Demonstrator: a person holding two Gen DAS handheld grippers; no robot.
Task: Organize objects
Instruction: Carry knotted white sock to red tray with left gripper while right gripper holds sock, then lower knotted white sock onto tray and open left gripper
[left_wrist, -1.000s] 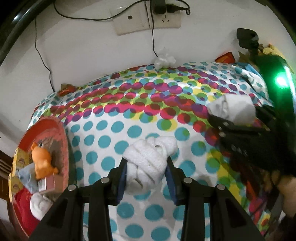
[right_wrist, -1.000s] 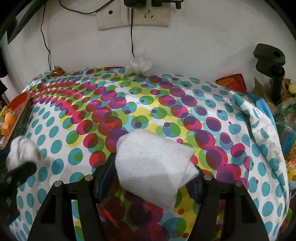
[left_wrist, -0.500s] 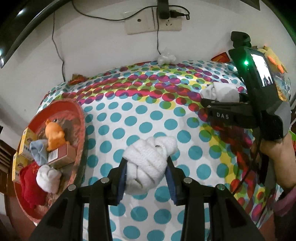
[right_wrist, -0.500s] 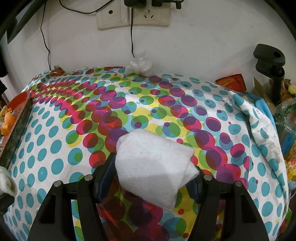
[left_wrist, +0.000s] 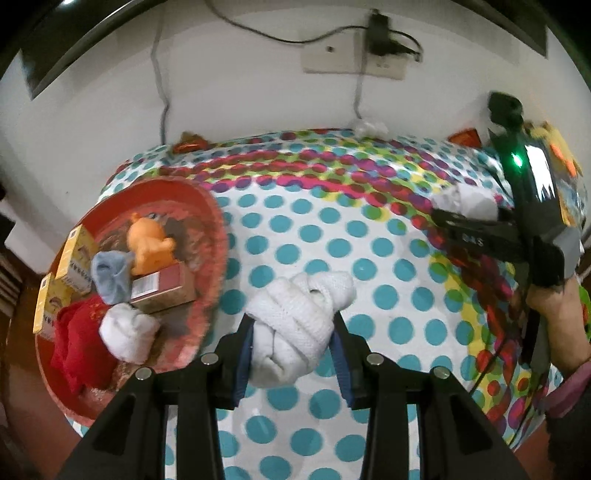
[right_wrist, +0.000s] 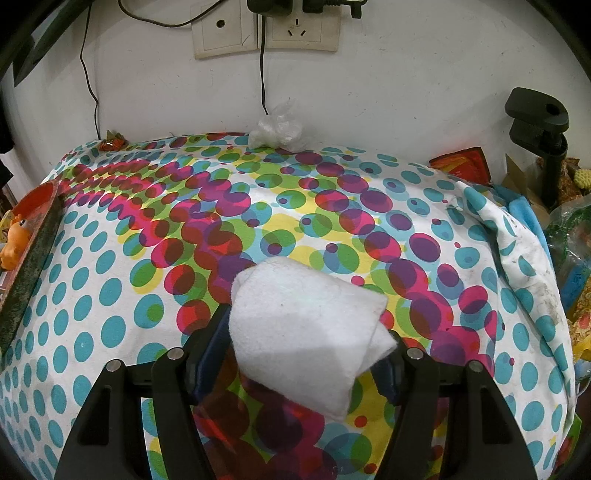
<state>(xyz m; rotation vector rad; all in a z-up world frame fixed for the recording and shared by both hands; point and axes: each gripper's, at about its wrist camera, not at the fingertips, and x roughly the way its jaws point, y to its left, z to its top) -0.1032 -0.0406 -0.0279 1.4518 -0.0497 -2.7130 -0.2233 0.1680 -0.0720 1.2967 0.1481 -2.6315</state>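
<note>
Nearest in the left wrist view, a knotted white sock bundle (left_wrist: 301, 321) is clamped between the jaws of the left gripper (left_wrist: 293, 350), lifted clear of the dotted tablecloth (left_wrist: 332, 243), presumably so it can be carried to the red tray (left_wrist: 207, 206) just to its left. In the right wrist view, a folded white cloth (right_wrist: 303, 332) is pinched by the jaws of the right gripper (right_wrist: 301, 354) and held above the table, seemingly kept waiting for its turn. Further out, the tray is seen to be loaded already: one orange toy figure (left_wrist: 147, 240), one grey sock (left_wrist: 110, 275), one white sock ball (left_wrist: 127, 336), one red cloth (left_wrist: 79, 343), one brown box (left_wrist: 162, 291) and two yellow boxes (left_wrist: 75, 260). Farthest back, one crumpled plastic bag (right_wrist: 275, 129) is left against the wall below two wall sockets (right_wrist: 264, 31).
</note>
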